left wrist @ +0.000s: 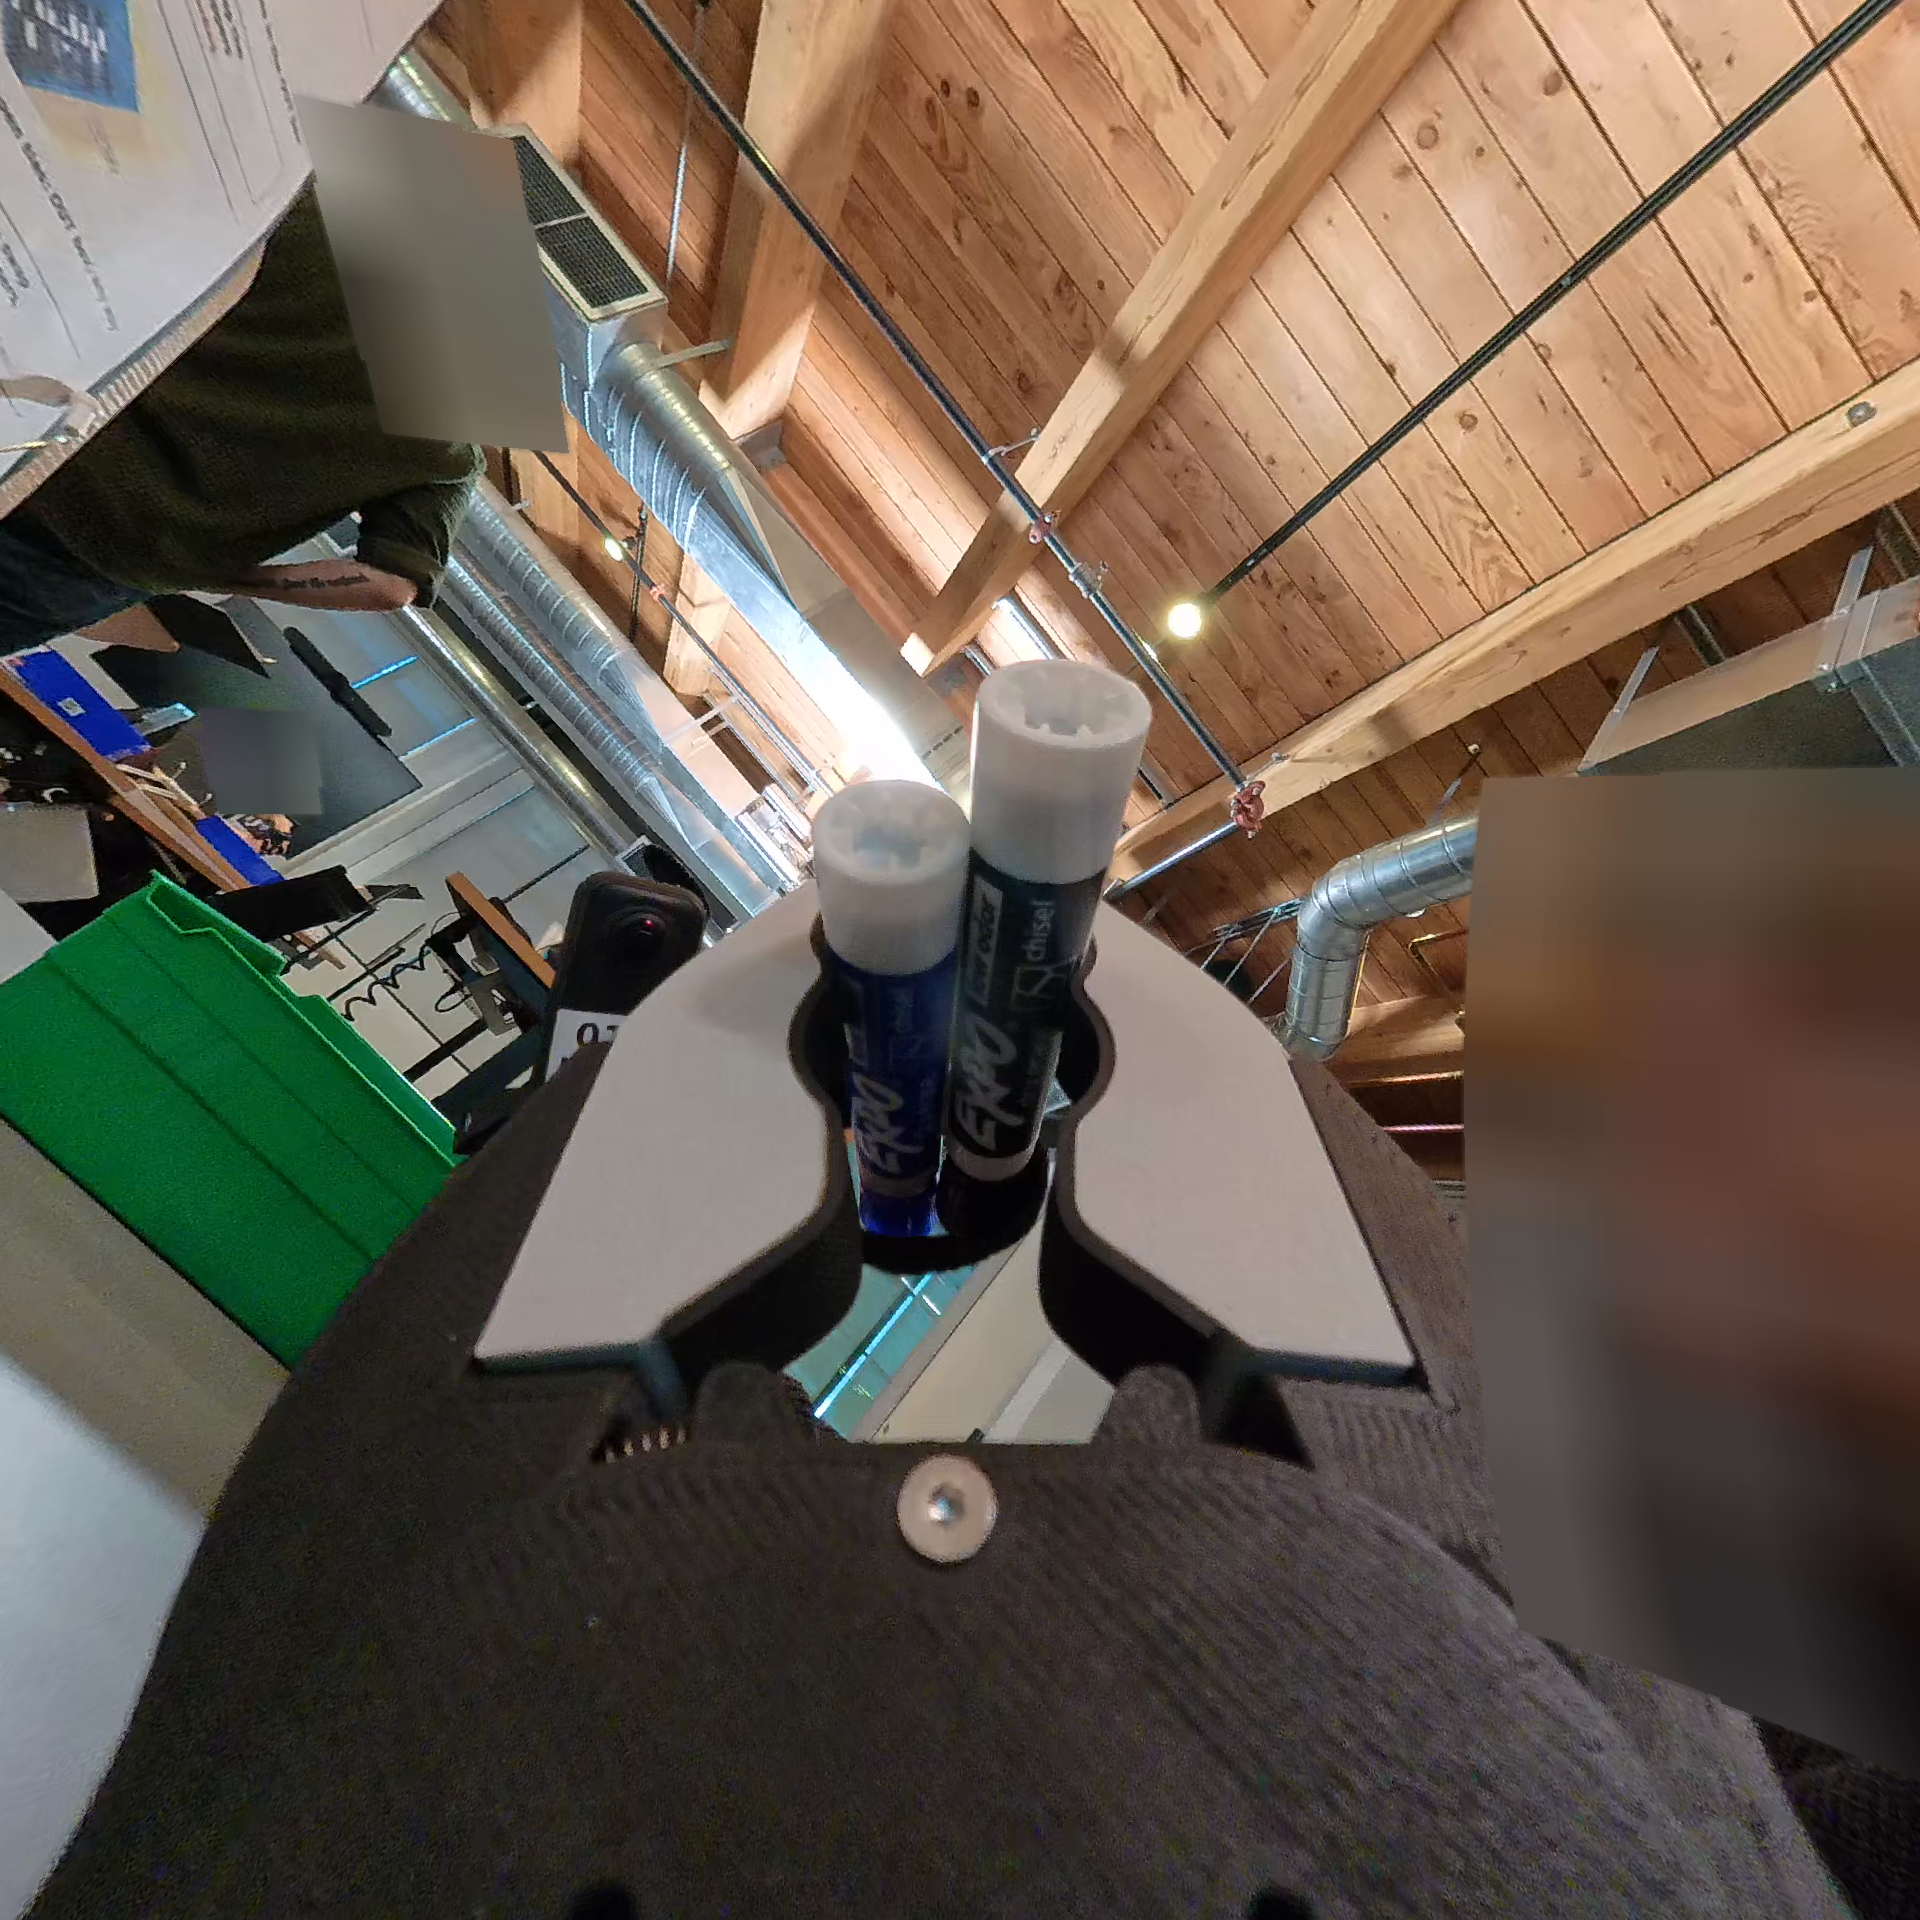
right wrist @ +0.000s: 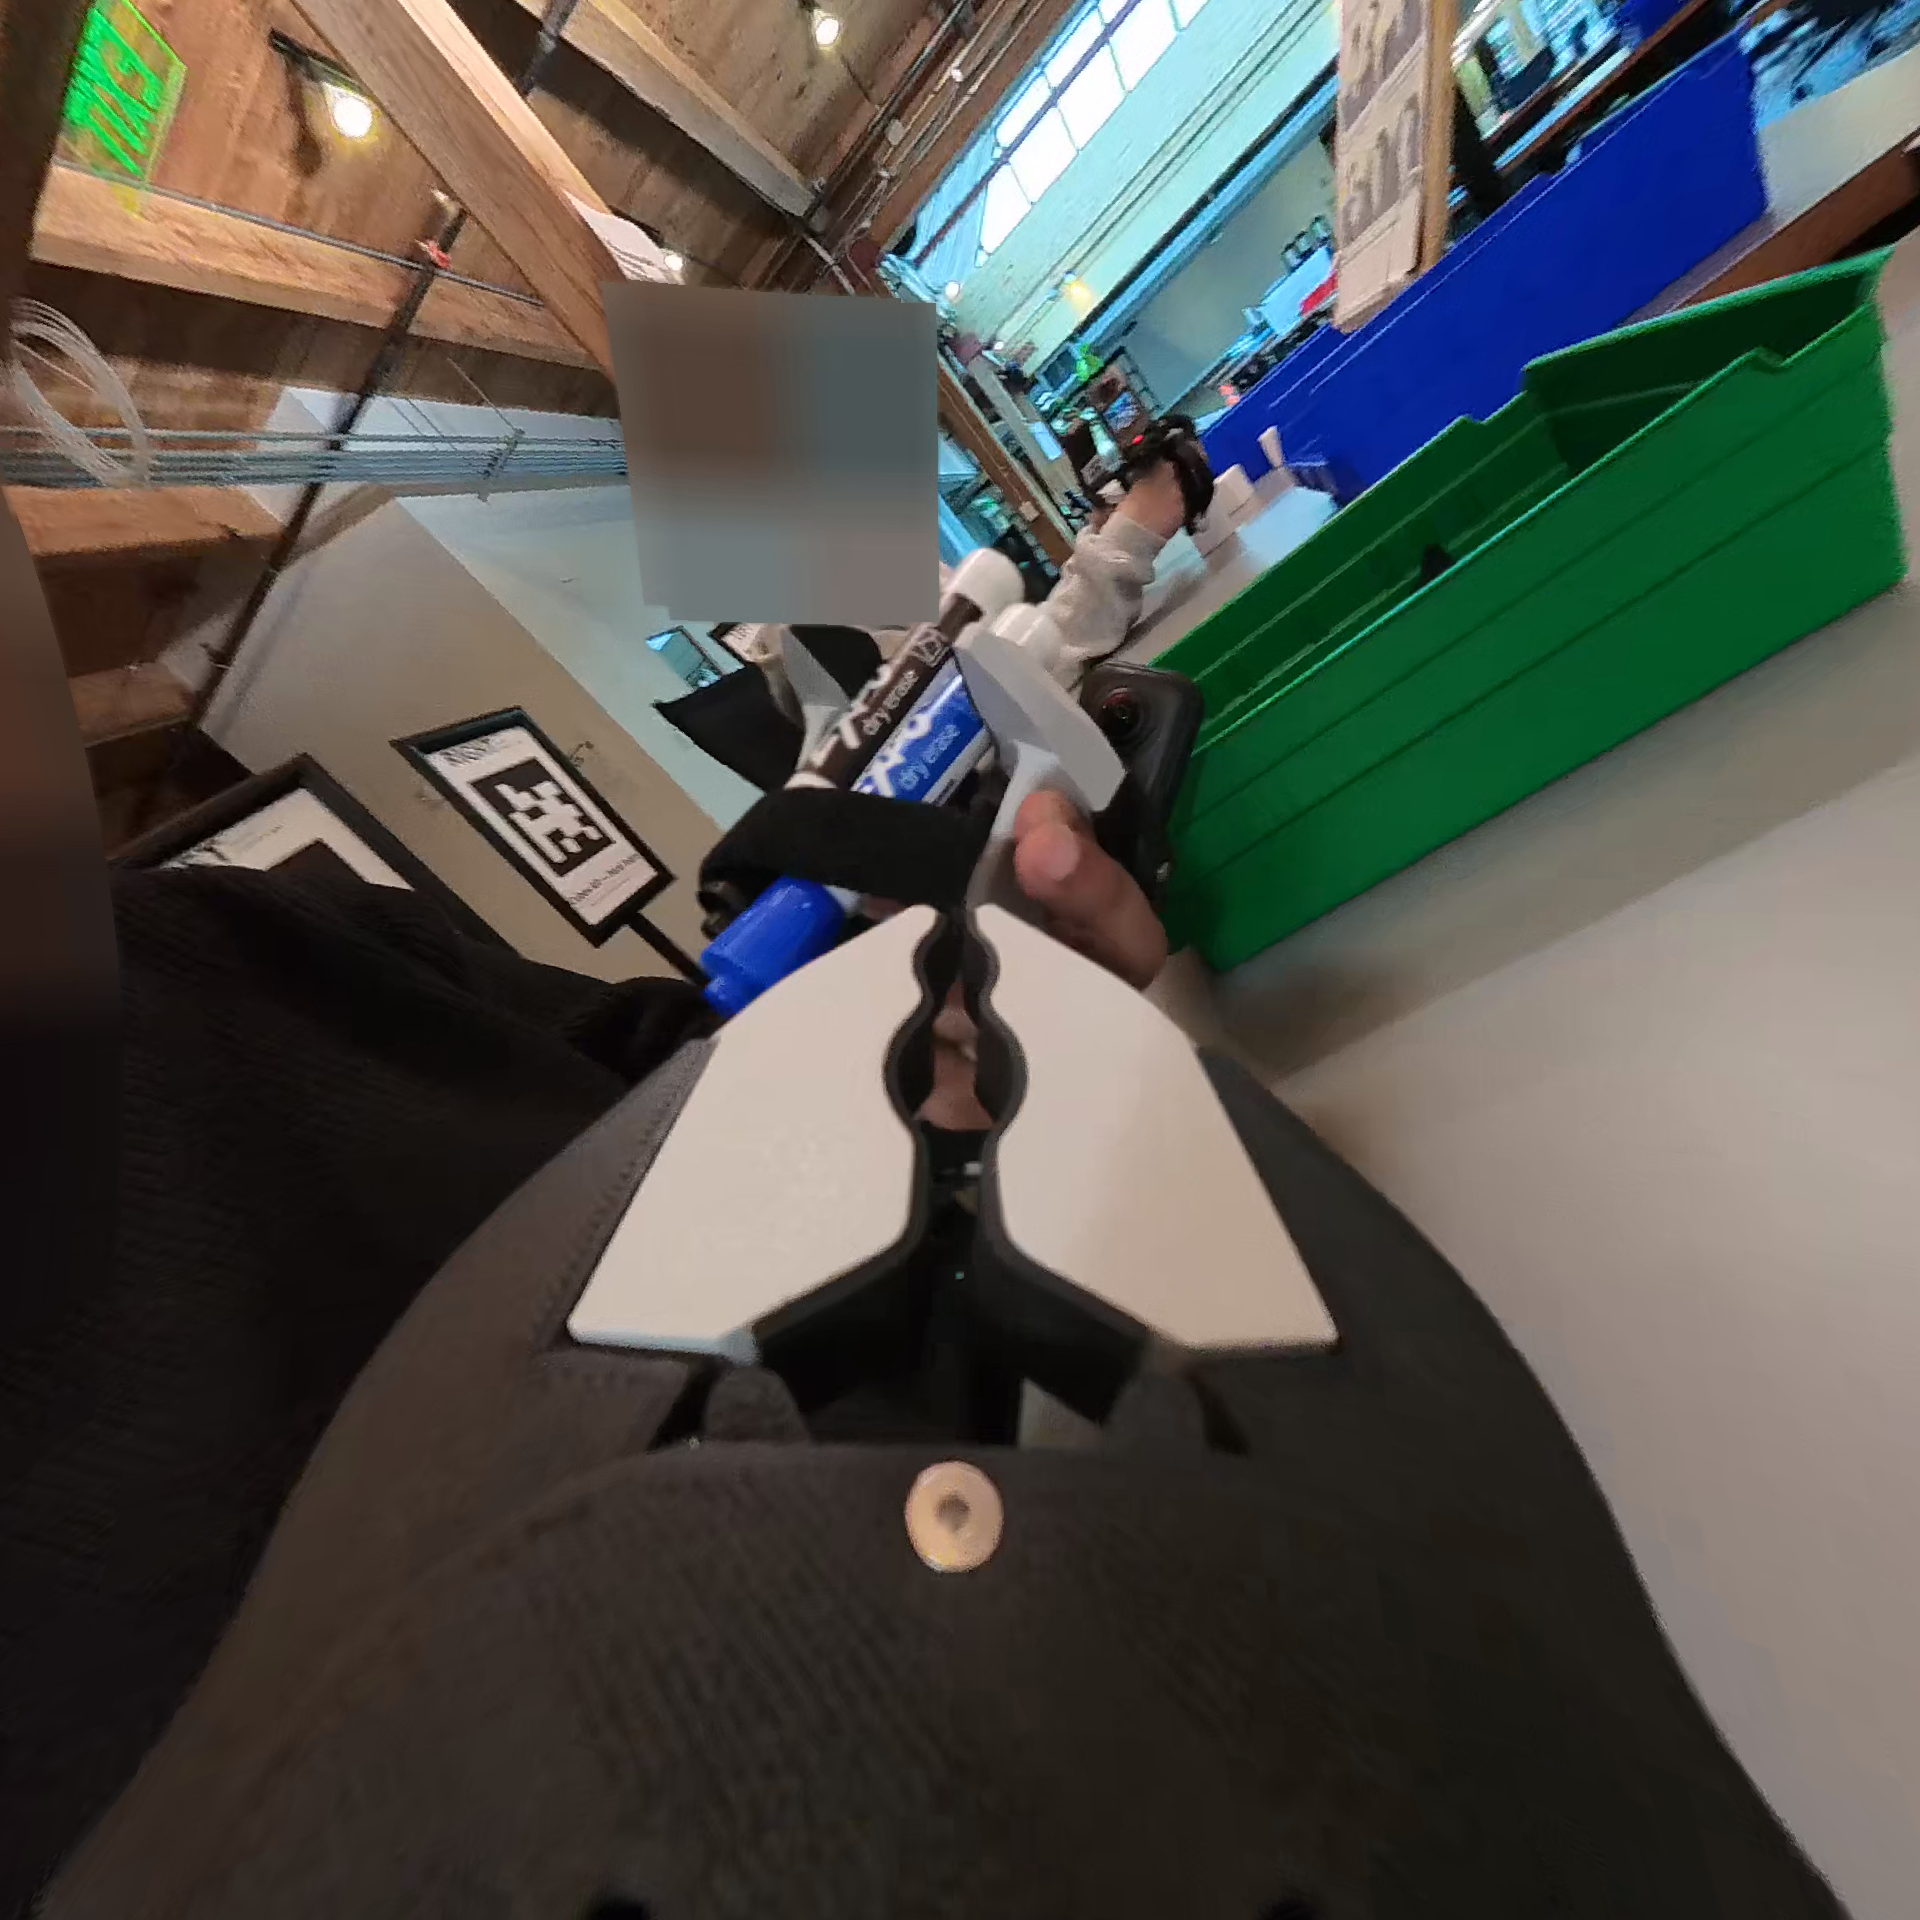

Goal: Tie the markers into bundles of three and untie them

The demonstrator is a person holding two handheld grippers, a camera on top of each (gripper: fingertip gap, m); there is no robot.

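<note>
Left tongs (left wrist: 951, 1049) clamped on two dry-erase markers side by side, both poking out past the tips toward the wood ceiling (left wrist: 1351, 312). Blue marker (left wrist: 894, 1039): blue barrel, white end cap. Black marker (left wrist: 1023, 997): black barrel, white end cap, sits further out than the blue one. Right tongs (right wrist: 961, 935) together, nothing between them, pointing at the left gripper. Green bin (right wrist: 1558, 644) on the grey counter (right wrist: 1662, 1143) just beyond.
</note>
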